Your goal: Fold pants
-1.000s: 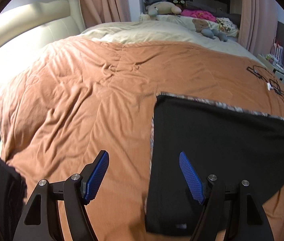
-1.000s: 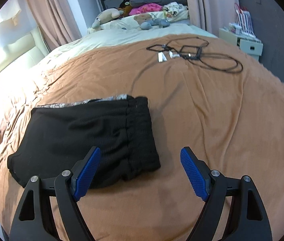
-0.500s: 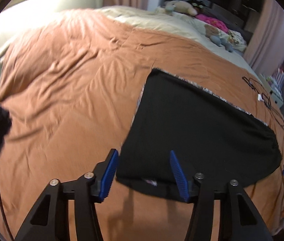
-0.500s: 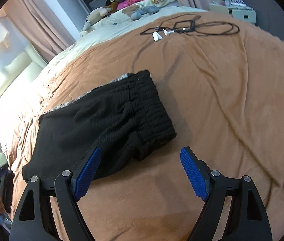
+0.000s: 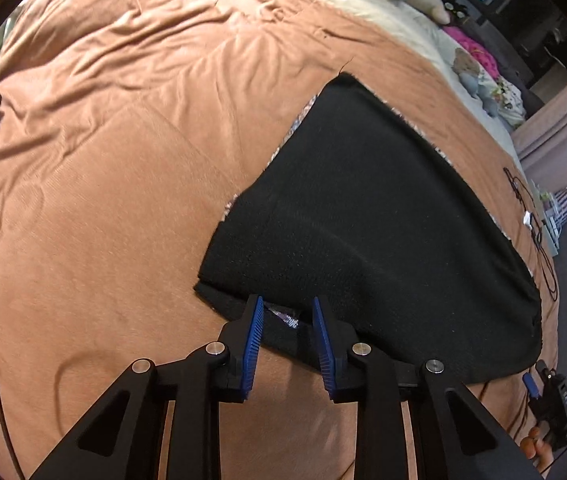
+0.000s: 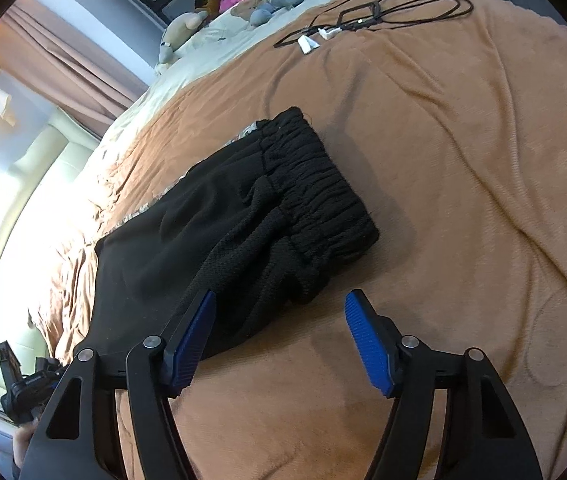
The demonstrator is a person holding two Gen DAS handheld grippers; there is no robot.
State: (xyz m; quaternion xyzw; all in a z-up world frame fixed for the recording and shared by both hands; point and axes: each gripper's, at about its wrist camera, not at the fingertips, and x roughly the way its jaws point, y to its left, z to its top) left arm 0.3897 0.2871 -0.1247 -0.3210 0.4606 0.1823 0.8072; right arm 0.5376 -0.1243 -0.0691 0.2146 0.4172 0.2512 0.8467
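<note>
A pair of black knit pants [image 5: 367,216], already folded over on itself into a broad slab with a patterned lining peeking along its far edge, is lying on the rumpled orange-brown bedspread [image 5: 103,184] that is covering the bed. The left gripper [image 5: 287,322] is angling down over the near hem of the pants, and its jaws have just been closing; the hem with a small label is sitting between the blue ribbed pads [image 5: 253,336], but a gap is showing on each side, so the pads are not yet pressing the cloth and the claw is counting as released. In the right wrist view the gathered elastic waistband [image 6: 315,184] is facing the right-hand side of the bedspread [image 6: 463,184]. The right gripper [image 6: 281,320] is hovering at the near corner of the pants [image 6: 187,240], its jaws having just been narrowing yet standing wide apart, with the left pad over the black fabric and the other over bare bedspread, grasping nothing. A tangle of black cable [image 6: 387,12] is lying well beyond the pants, near stuffed toys [image 6: 187,28] at the far end.
</note>
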